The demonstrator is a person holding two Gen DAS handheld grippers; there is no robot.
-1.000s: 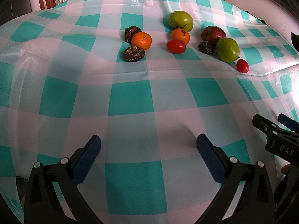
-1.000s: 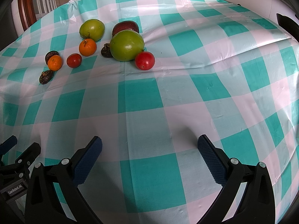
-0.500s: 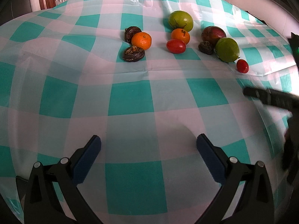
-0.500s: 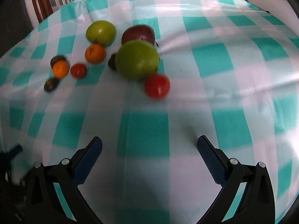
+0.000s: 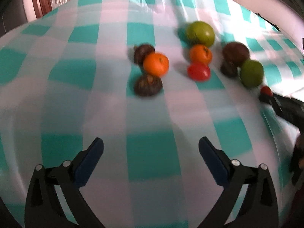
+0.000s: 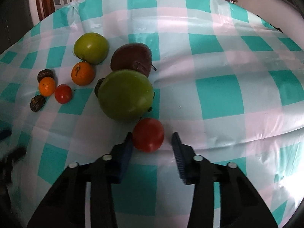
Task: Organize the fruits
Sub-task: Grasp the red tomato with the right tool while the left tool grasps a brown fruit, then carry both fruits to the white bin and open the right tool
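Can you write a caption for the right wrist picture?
Right gripper open around a red tomato, big green fruit just behind, on a checked cloth.

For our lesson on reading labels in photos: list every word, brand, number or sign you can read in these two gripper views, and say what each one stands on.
No text can be read in either view.
The right gripper, seen from the left wrist, is motion-blurred; any print on its body is unreadable.
The fruits, such as the red tomato, and the checked tablecloth carry no stickers or lettering.
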